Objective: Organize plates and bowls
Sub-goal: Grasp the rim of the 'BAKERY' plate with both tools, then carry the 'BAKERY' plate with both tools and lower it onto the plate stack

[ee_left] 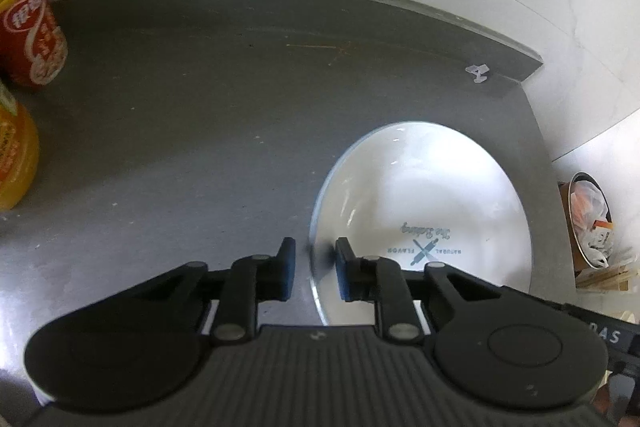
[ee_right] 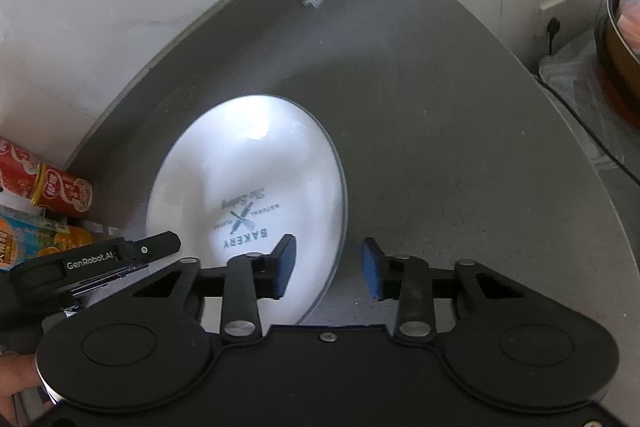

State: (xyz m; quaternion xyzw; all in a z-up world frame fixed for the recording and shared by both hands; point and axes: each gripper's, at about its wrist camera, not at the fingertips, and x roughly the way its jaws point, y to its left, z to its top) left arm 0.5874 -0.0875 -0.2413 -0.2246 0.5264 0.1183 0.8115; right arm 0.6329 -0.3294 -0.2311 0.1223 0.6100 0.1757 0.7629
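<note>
A white plate (ee_left: 432, 195) lies on the grey table (ee_left: 200, 99). The left hand-held gripper (ee_left: 315, 269) and the right hand-held gripper (ee_right: 329, 267) are both open, one over each plate edge.

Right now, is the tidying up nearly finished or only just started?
It looks early. Nothing looks stacked or put away yet: only one white plate shows, flat on the grey counter. In hand: the left tool has its open fingers on either side of the plate's rim, and the right tool straddles the opposite rim, also open. Left: closing, lifting and placing the plate. No bowls are in view.
</note>
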